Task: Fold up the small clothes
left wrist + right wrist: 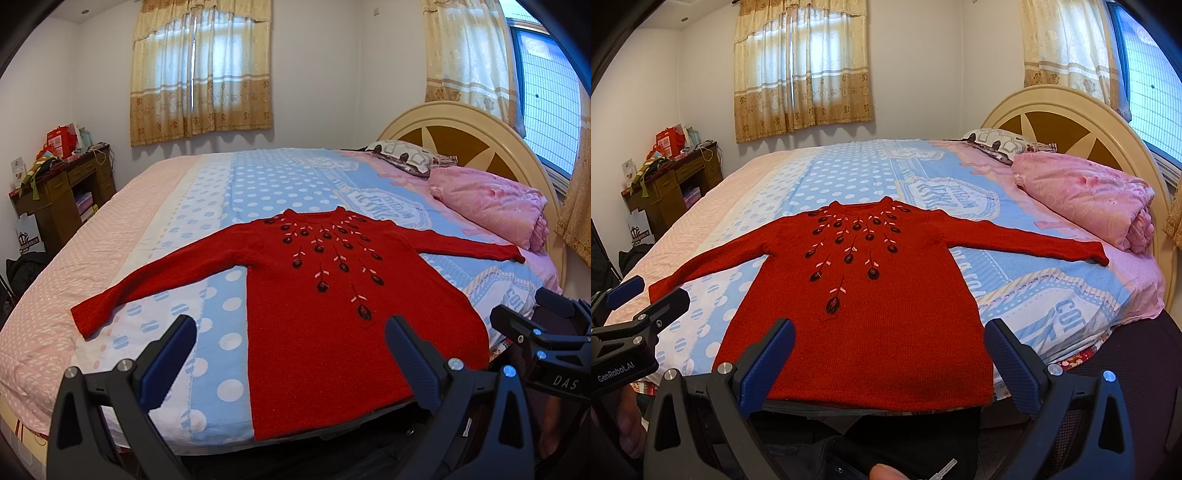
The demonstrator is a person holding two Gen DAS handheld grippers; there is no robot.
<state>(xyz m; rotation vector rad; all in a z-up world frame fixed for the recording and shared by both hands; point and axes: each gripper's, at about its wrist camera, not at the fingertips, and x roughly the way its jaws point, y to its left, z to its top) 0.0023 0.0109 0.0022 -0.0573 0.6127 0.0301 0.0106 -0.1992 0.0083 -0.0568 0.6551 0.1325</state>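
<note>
A red knitted sweater (314, 280) (860, 295) with dark embroidered flowers lies flat, front up, on the bed (258, 177), both sleeves spread sideways and its hem at the near edge. My left gripper (291, 332) hovers open over the hem's left part, its blue pads wide apart and holding nothing. My right gripper (890, 332) is open over the middle of the hem and is also empty. Each gripper shows at the edge of the other's view: the right gripper (524, 306) and the left gripper (650, 293).
A folded pink quilt (491, 206) and a patterned pillow (406, 155) lie by the cream headboard (461, 125) on the right. A cluttered wooden desk (62, 192) stands at the far left. A person's hand (628, 424) shows at the lower left.
</note>
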